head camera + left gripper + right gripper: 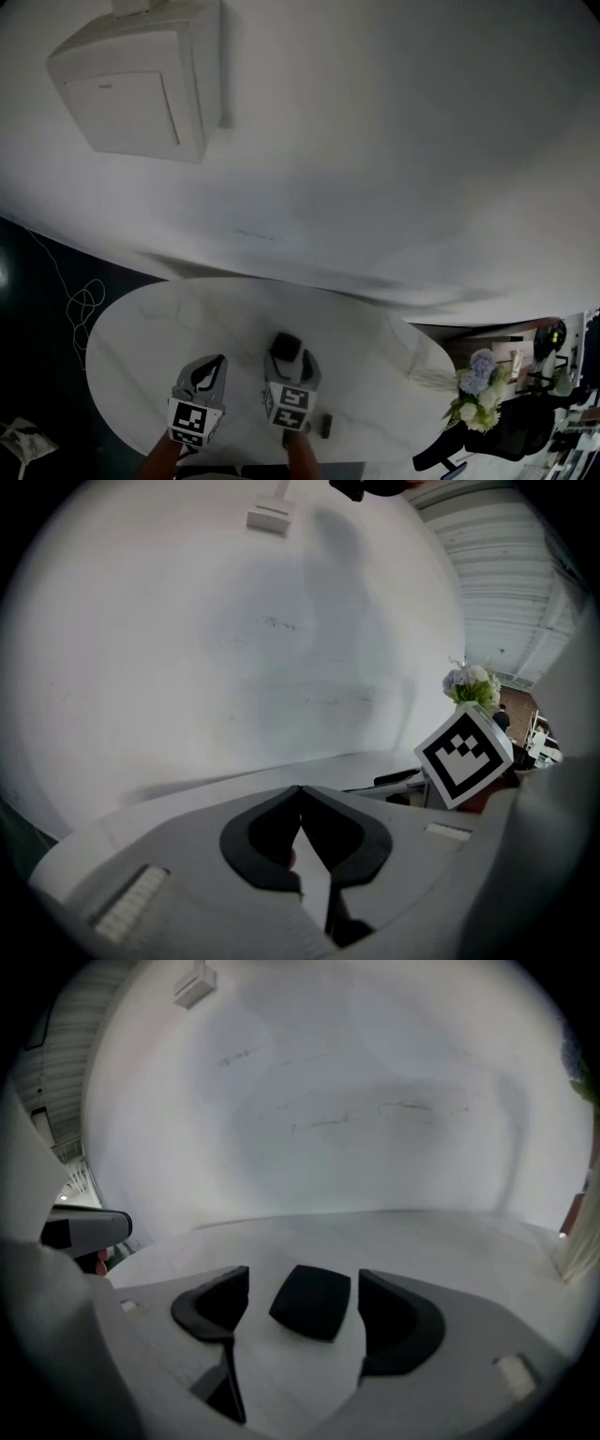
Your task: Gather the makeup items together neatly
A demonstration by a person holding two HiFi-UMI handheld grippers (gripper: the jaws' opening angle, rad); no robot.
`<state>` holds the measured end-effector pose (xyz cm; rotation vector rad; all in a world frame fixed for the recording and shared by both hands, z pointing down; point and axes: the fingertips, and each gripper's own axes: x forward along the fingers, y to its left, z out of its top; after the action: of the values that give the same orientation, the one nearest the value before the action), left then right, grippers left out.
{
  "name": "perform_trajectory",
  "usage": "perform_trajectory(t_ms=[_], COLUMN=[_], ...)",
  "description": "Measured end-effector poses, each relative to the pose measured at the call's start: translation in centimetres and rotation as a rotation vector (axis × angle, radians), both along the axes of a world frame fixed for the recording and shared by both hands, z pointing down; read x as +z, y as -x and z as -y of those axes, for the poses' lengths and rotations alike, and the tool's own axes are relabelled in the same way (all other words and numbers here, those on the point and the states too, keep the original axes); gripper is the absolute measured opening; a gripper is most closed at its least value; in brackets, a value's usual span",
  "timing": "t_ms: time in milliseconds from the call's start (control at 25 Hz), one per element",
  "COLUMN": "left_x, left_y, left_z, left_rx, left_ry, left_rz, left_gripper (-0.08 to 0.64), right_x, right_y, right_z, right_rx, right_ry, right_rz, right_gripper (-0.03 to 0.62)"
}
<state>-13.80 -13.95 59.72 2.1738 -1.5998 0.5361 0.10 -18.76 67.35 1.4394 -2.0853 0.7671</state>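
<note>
Faces a broad pale wall (pixel 394 141) first, with a boxy white wall unit (pixel 131 89) fixed high at the left. Meets below it an oval white desk (pixel 169 319), mostly bare, with plenty of room for collecting things in one spot. Spots a bunch of pale flowers (pixel 476 392) beyond the desk's right end, well clear of the working area. Holds both claws over the near edge, side by side, angled away and down toward the desk top. Shows the left claw (pixel 300 791) with jaws together, tips meeting and nothing clamped, probably for want of any item within reach on that side. Shows the right claw (pixel 292 362) with jaws spread wide on either side of a dark squarish compact (pixel 311 1302), lying flat on the desk between the pads and touching neither. Reads as a claw lined up squarely, ready to pinch the two flat sides on closing. Leaves one more small dark item (pixel 325 426) on the desk, just right of the right claw's body and apart from the compact. Too small to identify, but likely another makeup piece awaiting a place alongside. Judged early in the gathering, with two pieces apart and nothing grouped yet.
</note>
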Motion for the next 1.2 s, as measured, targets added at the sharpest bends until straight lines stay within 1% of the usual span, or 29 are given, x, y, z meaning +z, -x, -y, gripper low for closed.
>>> perform_trajectory(t_ms=[360, 440, 600, 760, 880, 920, 1200], left_x=[2.3, 2.6, 3.1, 3.2, 3.2, 3.2, 3.1], left_y=[1.4, 1.6, 1.9, 1.9, 2.0, 2.0, 2.1], left_z=[0.4, 0.5, 0.8, 1.1, 1.1, 1.1, 1.1], left_rx=[-0.018, -0.023, -0.022, -0.021, -0.022, -0.023, -0.028], left_ry=[0.058, 0.065, 0.072, 0.07, 0.073, 0.075, 0.071], left_rz=[-0.003, -0.006, -0.005, -0.013, -0.015, -0.017, -0.023], left_gripper=[0.009, 0.009, 0.009, 0.009, 0.009, 0.009, 0.009], right_x=[3.1, 3.6, 4.2, 4.4, 4.3, 4.3, 4.4], right_y=[0.5, 0.4, 0.6, 0.8, 0.7, 0.6, 0.6], right_z=[0.6, 0.8, 1.3, 1.4, 1.2, 1.2, 1.1], right_rx=[0.004, 0.009, -0.005, -0.015, -0.03, -0.036, -0.079], right_ry=[0.082, 0.087, 0.085, 0.11, 0.118, 0.119, 0.132], right_rz=[-0.038, -0.055, -0.08, -0.101, -0.137, -0.147, -0.16], right_gripper=[0.362, 0.362, 0.362, 0.362, 0.362, 0.348, 0.339])
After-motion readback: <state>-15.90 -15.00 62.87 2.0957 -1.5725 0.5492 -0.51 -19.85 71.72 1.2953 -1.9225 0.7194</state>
